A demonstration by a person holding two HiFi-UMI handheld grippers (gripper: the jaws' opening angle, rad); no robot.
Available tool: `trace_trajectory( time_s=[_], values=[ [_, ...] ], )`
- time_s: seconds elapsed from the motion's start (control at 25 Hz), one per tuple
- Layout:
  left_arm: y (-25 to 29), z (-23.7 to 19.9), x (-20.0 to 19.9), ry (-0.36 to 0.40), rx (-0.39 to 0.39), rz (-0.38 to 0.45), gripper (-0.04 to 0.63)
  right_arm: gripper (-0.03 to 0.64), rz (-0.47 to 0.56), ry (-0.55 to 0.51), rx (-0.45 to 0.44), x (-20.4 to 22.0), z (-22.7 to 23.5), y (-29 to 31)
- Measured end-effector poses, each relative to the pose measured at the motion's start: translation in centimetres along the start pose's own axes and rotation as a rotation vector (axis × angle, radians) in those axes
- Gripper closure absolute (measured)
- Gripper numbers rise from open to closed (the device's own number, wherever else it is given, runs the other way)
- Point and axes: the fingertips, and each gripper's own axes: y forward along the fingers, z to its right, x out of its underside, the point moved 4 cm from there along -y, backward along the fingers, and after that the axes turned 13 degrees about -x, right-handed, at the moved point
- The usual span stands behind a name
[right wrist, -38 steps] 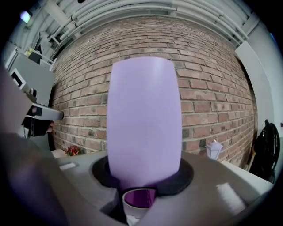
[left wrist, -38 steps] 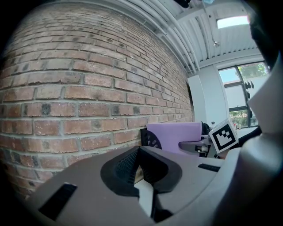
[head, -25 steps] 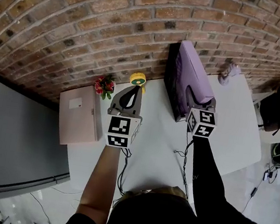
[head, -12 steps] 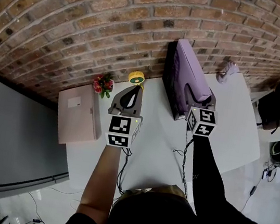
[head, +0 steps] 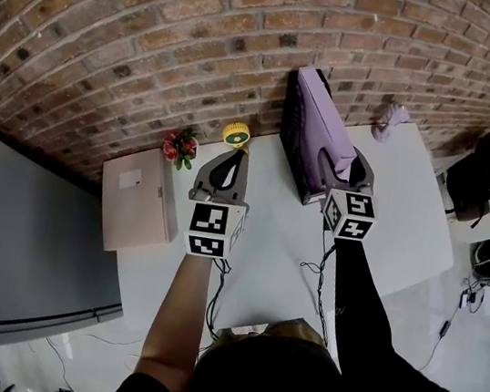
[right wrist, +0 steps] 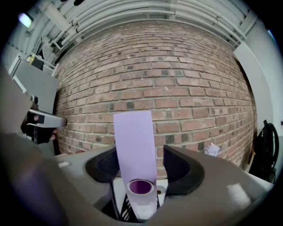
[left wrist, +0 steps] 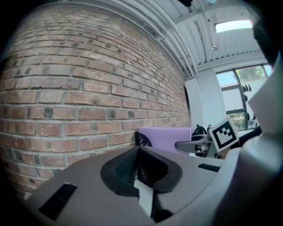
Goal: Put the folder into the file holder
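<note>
Folder: the purple folder [head: 317, 123] stands on edge in the black file holder [head: 292, 156] at the back of the white table [head: 265, 244], close to the brick wall [head: 143, 27]
Right gripper: the right gripper [head: 334, 166] is at the folder's near edge; its jaws have just been opening and now stand apart, the folder [right wrist: 135, 141] between them with a gap at the right pad, so nothing is gripped
Left gripper: the left gripper [head: 229, 162] hovers over the table left of the holder, jaws pressed together with nothing in them
Change from a second ago: the folder was already in the holder and looks the same; the left gripper is in the same spot; the right gripper's jaws are wider
Other things: a pink flat box [head: 137, 206] at the table's left end, red flowers [head: 182, 146] and a yellow object [head: 236, 134] by the wall
</note>
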Motion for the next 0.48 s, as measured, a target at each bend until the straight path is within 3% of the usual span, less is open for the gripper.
trace_trajectory(
  time_s=[0.48],
  values=[
    [-4.6, -0.2, -1.2, -0.003, 0.005, 0.045, 0.586, 0.342, 0.033, -0.007, 0.002, -1.4, -3.6, -3.7]
  ],
)
